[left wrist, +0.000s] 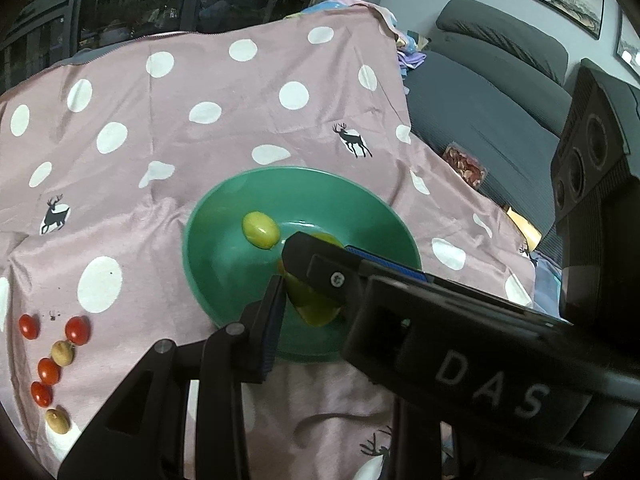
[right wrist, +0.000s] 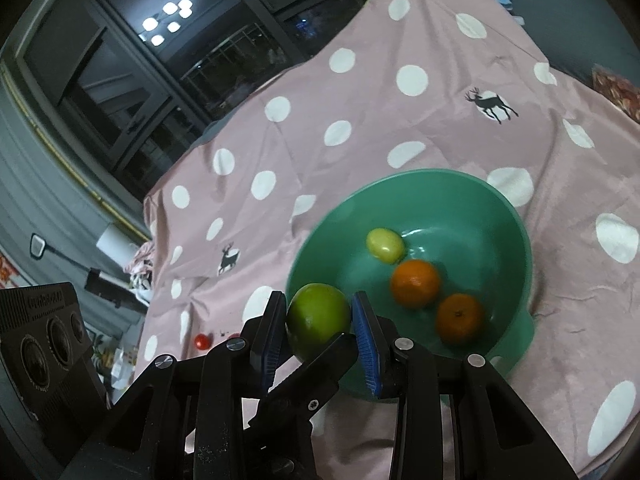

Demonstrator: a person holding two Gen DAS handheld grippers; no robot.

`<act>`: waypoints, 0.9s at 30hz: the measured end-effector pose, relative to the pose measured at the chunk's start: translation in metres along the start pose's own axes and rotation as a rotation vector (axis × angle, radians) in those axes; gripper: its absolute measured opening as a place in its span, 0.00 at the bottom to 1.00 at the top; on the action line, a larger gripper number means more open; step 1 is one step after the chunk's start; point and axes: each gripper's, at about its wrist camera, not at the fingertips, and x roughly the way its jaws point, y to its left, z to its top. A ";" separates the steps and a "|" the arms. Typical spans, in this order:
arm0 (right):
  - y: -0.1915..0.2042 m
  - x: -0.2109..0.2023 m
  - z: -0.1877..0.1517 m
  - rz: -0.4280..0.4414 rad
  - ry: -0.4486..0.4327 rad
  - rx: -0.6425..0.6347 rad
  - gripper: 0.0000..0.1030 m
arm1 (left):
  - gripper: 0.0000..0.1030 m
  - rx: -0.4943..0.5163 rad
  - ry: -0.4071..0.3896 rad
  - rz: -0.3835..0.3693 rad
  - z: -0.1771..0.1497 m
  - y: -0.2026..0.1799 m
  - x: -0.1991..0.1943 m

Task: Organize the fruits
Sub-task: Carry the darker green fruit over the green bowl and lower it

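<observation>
Left wrist view: left tool [left wrist: 308,280] pinched a green fruit [left wrist: 316,312] over the green bowl [left wrist: 208,248]; yellow fruit [left wrist: 260,230] lay just beyond its tips. Right wrist view: right tool [right wrist: 320,320] pinched the lime [right wrist: 318,318] at the bowl's [right wrist: 516,240] near rim; two oranges [right wrist: 415,283] lay inside, ahead-right.

Two wrist fisheyes, both angled down at one bowl

Each camera looks forward along its own gripper, close above the pink dotted cloth [left wrist: 224,80]; both share the green bowl [left wrist: 224,216] [right wrist: 516,216], its yellow fruit [left wrist: 260,230] [right wrist: 385,245] and the dark windows behind (the right view sits nearer the rim).
</observation>
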 end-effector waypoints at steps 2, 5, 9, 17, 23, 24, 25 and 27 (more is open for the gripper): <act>-0.004 0.001 0.001 -0.006 0.001 0.013 0.36 | 0.31 0.002 0.007 -0.006 0.001 -0.001 0.004; -0.008 0.002 0.001 -0.016 0.001 0.025 0.36 | 0.31 0.006 0.015 -0.019 0.002 -0.003 0.008; -0.013 0.003 0.002 -0.031 -0.002 0.039 0.36 | 0.31 0.009 0.025 -0.032 0.003 -0.004 0.014; -0.021 0.006 0.003 -0.058 0.003 0.063 0.36 | 0.31 0.010 0.046 -0.052 0.004 -0.005 0.024; -0.028 0.008 0.004 -0.071 0.005 0.087 0.36 | 0.31 0.010 0.060 -0.066 0.005 -0.006 0.032; -0.029 0.009 0.004 -0.075 0.006 0.091 0.36 | 0.31 0.010 0.063 -0.069 0.005 -0.006 0.033; -0.029 0.009 0.005 -0.080 0.006 0.093 0.36 | 0.31 0.010 0.065 -0.070 0.005 -0.007 0.034; -0.031 0.010 0.004 -0.087 0.007 0.096 0.36 | 0.31 0.009 0.069 -0.075 0.005 -0.007 0.036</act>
